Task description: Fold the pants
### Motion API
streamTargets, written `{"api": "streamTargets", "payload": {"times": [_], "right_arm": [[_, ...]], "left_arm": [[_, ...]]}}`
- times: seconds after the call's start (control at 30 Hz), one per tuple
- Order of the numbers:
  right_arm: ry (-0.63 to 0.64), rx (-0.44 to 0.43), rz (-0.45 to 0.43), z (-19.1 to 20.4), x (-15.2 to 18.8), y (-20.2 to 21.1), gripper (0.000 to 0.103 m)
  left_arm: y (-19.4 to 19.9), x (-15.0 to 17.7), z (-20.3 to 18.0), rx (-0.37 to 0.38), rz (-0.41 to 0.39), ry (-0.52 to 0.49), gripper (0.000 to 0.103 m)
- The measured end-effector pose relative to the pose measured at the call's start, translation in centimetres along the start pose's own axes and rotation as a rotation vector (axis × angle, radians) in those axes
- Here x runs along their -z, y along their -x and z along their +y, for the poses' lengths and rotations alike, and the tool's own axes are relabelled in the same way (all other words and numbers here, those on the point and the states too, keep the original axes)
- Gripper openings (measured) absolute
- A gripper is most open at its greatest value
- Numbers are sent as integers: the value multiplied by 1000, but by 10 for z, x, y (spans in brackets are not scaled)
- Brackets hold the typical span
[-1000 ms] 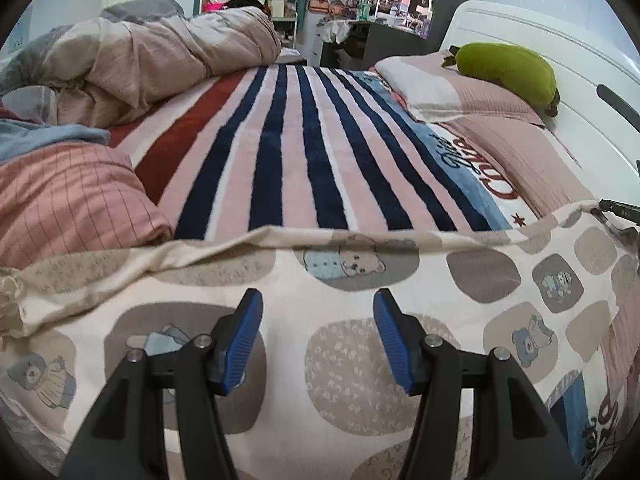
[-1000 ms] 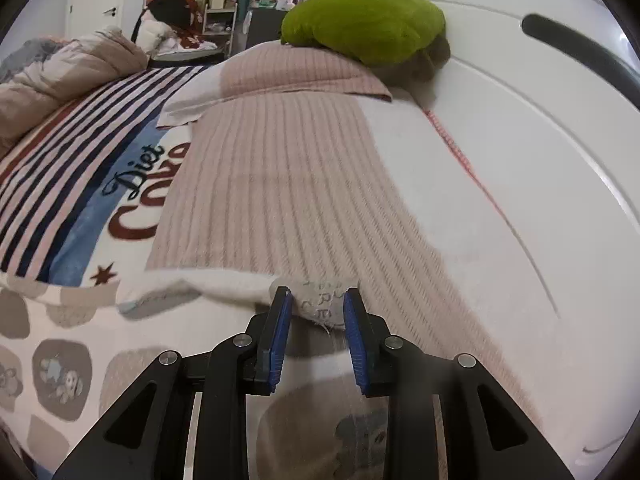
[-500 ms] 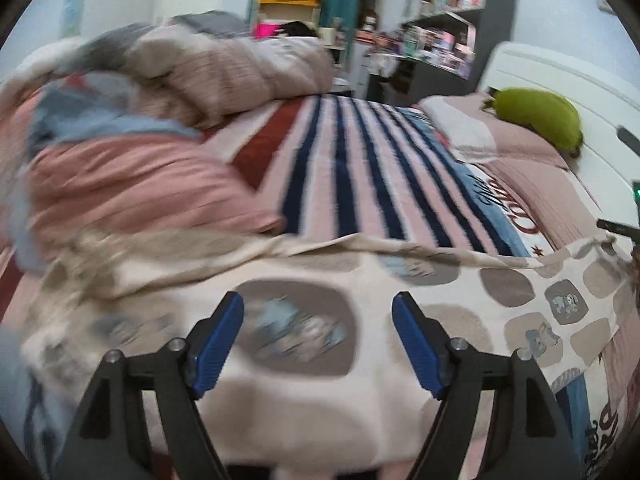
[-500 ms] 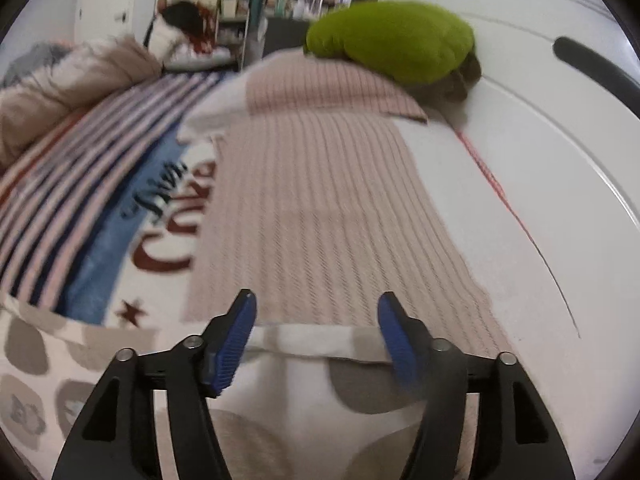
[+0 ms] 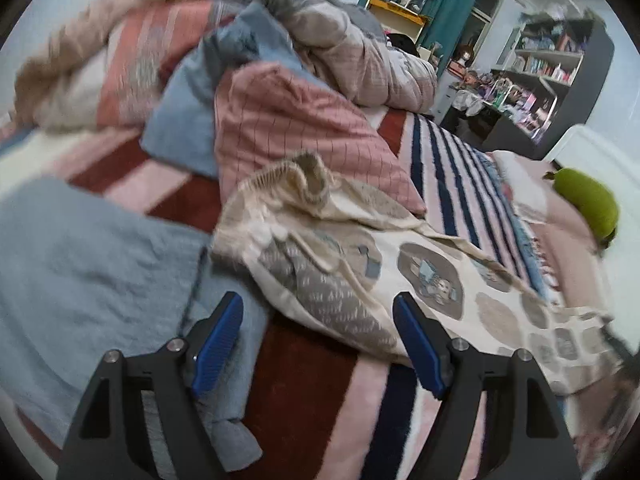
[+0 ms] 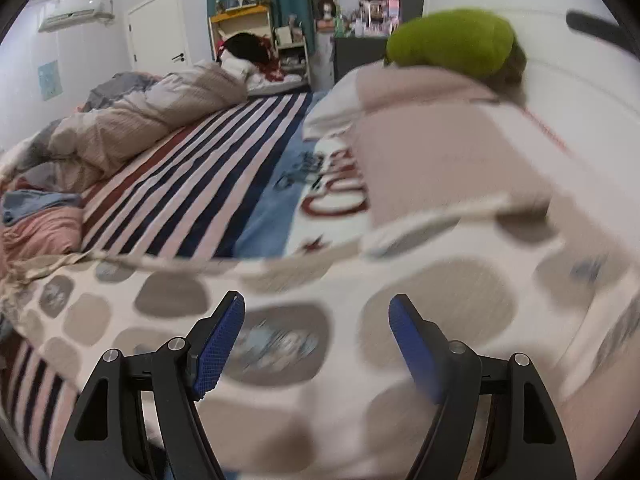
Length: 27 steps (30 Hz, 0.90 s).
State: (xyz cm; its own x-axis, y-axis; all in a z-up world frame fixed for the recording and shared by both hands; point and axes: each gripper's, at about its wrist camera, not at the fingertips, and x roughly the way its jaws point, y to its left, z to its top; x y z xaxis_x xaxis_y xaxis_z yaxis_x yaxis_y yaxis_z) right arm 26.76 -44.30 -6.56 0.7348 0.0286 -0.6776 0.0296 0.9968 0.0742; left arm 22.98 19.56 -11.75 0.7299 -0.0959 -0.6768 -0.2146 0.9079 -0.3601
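Pants: cream pants printed with grey-brown patches lie lengthwise across the striped blanket, their gathered waistband crumpled against a pink checked cloth.
Pants, right wrist view: the same fabric spreads below the fingers, blurred; its far edge runs beside the blanket's lettering and the pink ribbed pillow.
Open room: bare stripes stretch beyond the pants toward a heaped duvet; a strip of red and pink blanket lies free in front of the pants' near edge.
Crowded side: a grey-blue garment lies just beside the waistband end, reaching under the left finger.
Bed head: a green cushion sits on the pillow against the white headboard.
Left gripper: tilted downward over the blanket; jaws wide, nothing clamped.
Right gripper: tilted downward above the pants; jaws opening, pads clear of the fabric.
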Motion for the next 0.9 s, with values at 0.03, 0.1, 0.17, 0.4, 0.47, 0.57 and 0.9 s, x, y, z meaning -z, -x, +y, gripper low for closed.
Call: {"api": "streamTargets", "payload": {"times": [0.03,0.1,0.17,0.4,0.47,0.57,0.9], "right_arm": [[-9,-11,11,4,6,-1,71],[-26,-22,19,12,17,1,71],[-34,-22,12,19,28,7,71],[-75,-37,6,25,42,19,71],[-75,-49,7,28,43,20,71],[-68,-74,7,31,45,21,71],[-96,-103,9,20,60,17,71]], "left_arm": [[-3,3,2,27,11,9,74],[-11,8,-2,48,23,0,74],[-16,12,-10,60,16,-27,74],[-47,1,-7,12,41,26,74],[-56,-4,-5,-20,38,39,74],[-68,-5,-7,-68,16,45,80],[-67,-31,-4,-95,-142,123,40]]}}
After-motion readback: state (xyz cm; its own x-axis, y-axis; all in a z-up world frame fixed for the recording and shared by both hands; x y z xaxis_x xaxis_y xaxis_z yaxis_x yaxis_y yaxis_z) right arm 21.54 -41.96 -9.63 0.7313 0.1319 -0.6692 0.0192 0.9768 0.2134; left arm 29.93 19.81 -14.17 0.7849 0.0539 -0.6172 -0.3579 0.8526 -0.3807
